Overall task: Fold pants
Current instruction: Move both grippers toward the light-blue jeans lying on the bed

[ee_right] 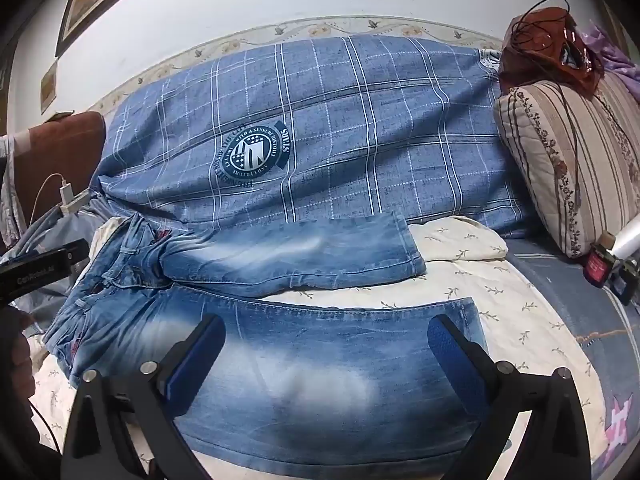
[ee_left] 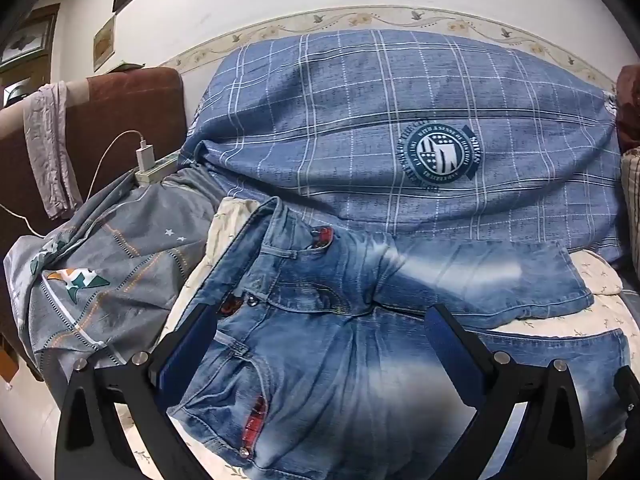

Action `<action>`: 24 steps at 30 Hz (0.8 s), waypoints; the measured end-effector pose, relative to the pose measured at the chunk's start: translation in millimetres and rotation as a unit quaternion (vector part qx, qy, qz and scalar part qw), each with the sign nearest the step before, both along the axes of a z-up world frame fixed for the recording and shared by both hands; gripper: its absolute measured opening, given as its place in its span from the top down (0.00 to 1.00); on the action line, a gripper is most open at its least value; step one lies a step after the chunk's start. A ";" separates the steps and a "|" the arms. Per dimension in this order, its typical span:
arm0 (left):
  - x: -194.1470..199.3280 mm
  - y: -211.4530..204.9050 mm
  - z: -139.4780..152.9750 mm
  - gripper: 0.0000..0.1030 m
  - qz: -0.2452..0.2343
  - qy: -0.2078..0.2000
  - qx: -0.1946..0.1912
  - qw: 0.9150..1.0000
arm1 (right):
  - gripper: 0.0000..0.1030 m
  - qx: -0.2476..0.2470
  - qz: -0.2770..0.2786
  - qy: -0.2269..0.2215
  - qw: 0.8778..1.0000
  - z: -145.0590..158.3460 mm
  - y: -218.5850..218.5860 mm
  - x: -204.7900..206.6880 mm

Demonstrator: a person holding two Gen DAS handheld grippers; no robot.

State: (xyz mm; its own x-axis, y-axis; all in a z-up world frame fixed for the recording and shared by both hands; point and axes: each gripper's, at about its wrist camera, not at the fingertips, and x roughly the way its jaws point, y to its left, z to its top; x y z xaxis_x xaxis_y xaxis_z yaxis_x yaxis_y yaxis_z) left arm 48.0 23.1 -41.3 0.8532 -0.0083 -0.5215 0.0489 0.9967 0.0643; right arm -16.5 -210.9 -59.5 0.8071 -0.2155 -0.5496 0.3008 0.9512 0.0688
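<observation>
Denim shorts (ee_left: 320,320) spread flat on bed (ee_right: 500,312), waistband at 9 o'clock, legs toward 3 o'clock. Left claw (ee_left: 324,344) wide above waist; right claw (ee_right: 326,350) wide above near leg. Blue plaid quilt (ee_right: 340,128) at 12 o'clock.

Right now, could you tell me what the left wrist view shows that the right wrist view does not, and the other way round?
Only the left wrist view shows the grey star-print bedding and the lilac cloth draped over the brown chair. Only the right wrist view shows the striped floral cushion and the left tool's body at its left edge. Both show the jeans spread flat, the blue checked pillow, the white charger, and each its own open tool.
</observation>
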 end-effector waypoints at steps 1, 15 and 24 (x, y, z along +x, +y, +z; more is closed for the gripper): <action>0.5 1.5 -0.8 0.00 0.002 0.000 0.000 1.000 | 0.01 0.001 -0.001 0.000 1.000 -0.2 0.1 0.4; 9.9 24.6 -4.9 0.00 0.027 0.004 0.003 1.000 | 0.01 0.000 -0.002 0.005 1.000 -4.8 1.0 6.9; 14.8 39.5 -2.0 0.00 0.042 -0.002 0.005 0.999 | 0.01 -0.005 0.003 0.011 1.000 -6.9 4.3 9.4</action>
State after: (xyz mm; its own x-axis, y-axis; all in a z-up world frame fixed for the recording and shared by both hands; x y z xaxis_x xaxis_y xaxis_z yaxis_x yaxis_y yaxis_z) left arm 62.8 62.5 -43.3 0.8533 0.0680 -0.5170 -0.0349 0.9967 0.0734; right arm -7.2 -206.6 -66.3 0.7967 -0.2169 -0.5642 0.2966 0.9536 0.0522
